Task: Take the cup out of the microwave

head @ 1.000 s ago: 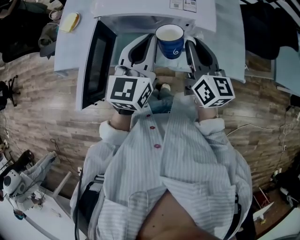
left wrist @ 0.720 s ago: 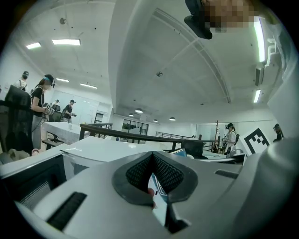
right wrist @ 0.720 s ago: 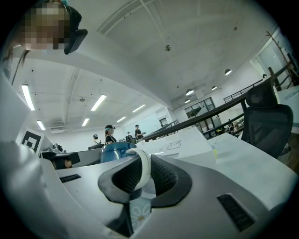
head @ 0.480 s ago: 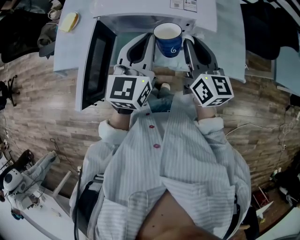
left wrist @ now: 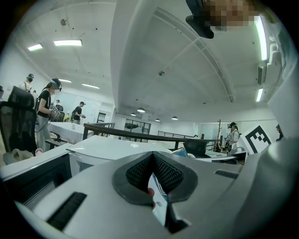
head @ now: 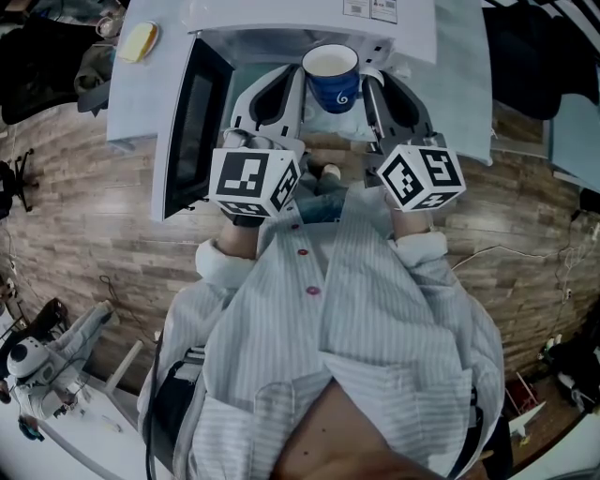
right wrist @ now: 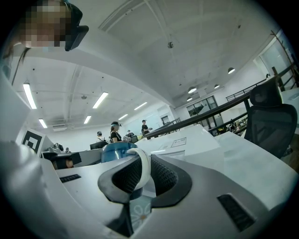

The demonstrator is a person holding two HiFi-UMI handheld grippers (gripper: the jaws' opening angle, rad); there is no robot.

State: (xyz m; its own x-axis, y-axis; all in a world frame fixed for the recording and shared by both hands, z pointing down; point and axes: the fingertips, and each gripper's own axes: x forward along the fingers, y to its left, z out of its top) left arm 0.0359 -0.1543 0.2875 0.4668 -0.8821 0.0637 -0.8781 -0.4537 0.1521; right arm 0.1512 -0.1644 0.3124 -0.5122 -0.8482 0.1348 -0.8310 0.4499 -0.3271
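Right gripper [head: 372, 86]: jaws clenched on the white handle [right wrist: 142, 169] of the blue cup [head: 334, 80], which was held upright at the mouth of the open microwave [head: 281, 21]. Left gripper [head: 286, 86]: jaws pressed together, empty, just beside the cup.

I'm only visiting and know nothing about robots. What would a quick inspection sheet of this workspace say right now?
Surface: pale table carrying a white microwave, its door swung open.
Job's things: blue cup at the microwave's open front.
Clutter: a yellow object at the table's far left corner.
Grippers: right gripper shut on the cup's white handle; left gripper shut, holding nothing, beside the cup.
Cables: one thin cable on the wooden floor.
Surroundings: open office, with other people at distant tables.
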